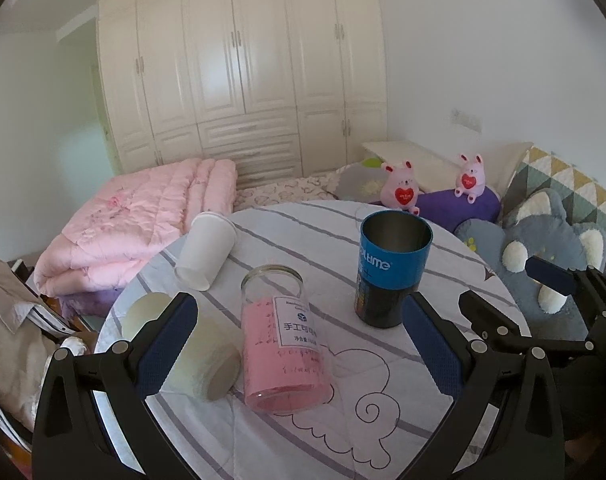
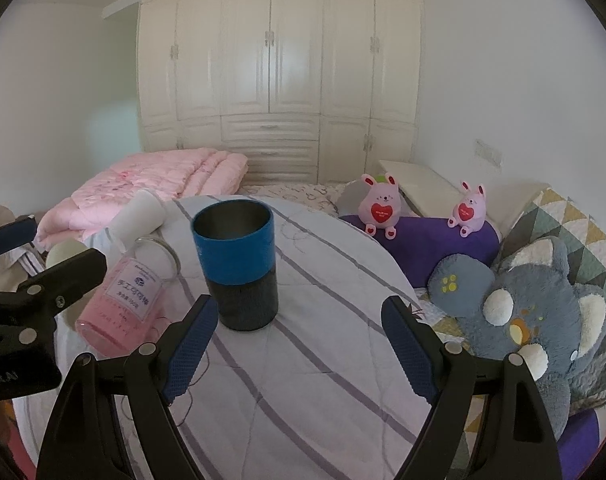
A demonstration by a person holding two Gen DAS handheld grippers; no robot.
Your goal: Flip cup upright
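**Blue cup upright on the striped cloth, both my claws wide and empty**

The blue-and-black cup (image 2: 235,266) stands upright on the round table (image 2: 323,320), mouth up, its metal inside showing. It sits just ahead of my right gripper (image 2: 299,346), nearer the left finger than the right, apart from both pads. That claw is spread wide and holds nothing.

My left gripper (image 1: 301,346) is likewise spread wide and empty. Between its fingers lies the glass jar (image 1: 283,344), on its side, pink paper inside and a white label facing up, its open mouth pointing away from me. Touching the jar's left side is a pale cream cup (image 1: 195,360), also on its side, partly behind my left pad. Farther back a white paper cup (image 1: 205,254) lies tipped near the table's edge.

Beyond the table: a folded pink quilt (image 1: 135,228), two pink bunny toys (image 2: 381,208) on a purple cushion (image 2: 435,244), a grey plush (image 2: 531,316), and a cream wardrobe (image 2: 279,76).
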